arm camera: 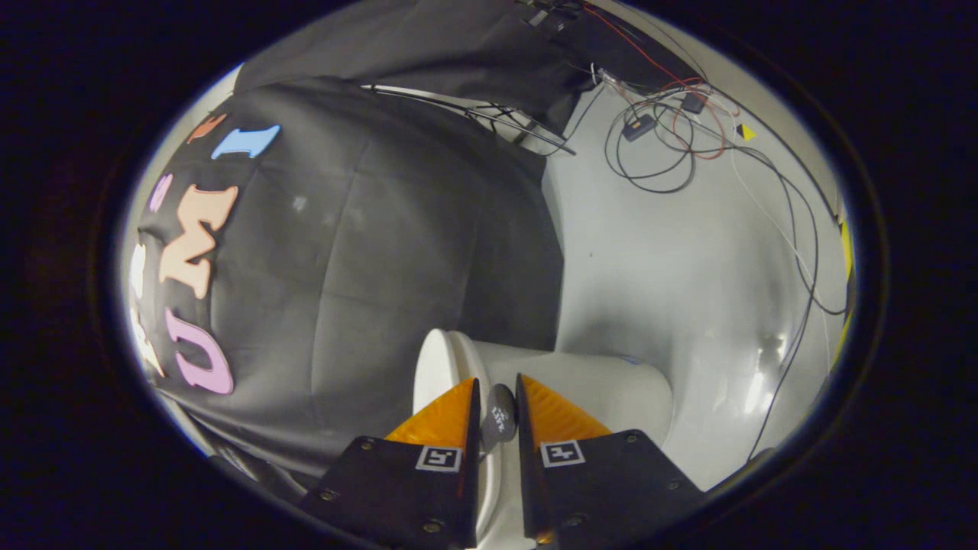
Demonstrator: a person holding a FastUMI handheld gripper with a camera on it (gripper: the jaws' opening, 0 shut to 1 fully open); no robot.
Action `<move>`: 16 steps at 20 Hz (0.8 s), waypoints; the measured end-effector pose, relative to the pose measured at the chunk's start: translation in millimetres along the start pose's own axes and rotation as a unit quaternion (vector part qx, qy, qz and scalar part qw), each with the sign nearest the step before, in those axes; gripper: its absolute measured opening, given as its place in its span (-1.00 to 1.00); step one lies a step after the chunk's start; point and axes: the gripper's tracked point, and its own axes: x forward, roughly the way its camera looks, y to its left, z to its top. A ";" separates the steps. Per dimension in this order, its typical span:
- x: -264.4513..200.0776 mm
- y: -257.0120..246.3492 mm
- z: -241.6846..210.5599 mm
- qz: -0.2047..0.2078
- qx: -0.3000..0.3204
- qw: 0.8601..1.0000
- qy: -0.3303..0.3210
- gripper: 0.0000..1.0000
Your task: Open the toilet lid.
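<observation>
A white toilet lies just ahead of my fingers, and the whole view is rolled sideways. Its lid shows as a thin white rim beside the black cloth wall. The rounded bowl and base bulge toward the glossy floor. A small grey tab on the lid's edge sits between my fingers. My gripper is shut on this tab, one finger on each side. The lid's hinge and the seat under it are hidden.
The pale glossy floor stretches beyond the toilet. Loose black, red and white cables with small black boxes lie on it. Thin metal rods cross in front of the cloth wall. Yellow tape marks edge the floor.
</observation>
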 end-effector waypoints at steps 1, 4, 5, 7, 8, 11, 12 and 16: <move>-0.4 1.8 0.4 0.002 -0.013 1.000 -0.002 -0.53; -5.5 21.3 -0.9 0.023 -0.052 0.998 0.004 -0.53; -9.3 29.3 -0.2 0.038 -0.058 0.998 0.004 -0.53; -18.7 49.3 3.6 0.071 -0.071 0.995 -0.002 -0.53; -23.1 57.7 5.0 0.084 -0.083 0.993 -0.005 -0.53; -32.5 85.1 3.6 0.099 -0.122 0.988 -0.011 -0.53; -36.7 94.7 3.0 0.101 -0.137 0.985 -0.014 -0.53; -58.8 156.7 -6.4 0.154 -0.167 0.973 -0.033 -0.53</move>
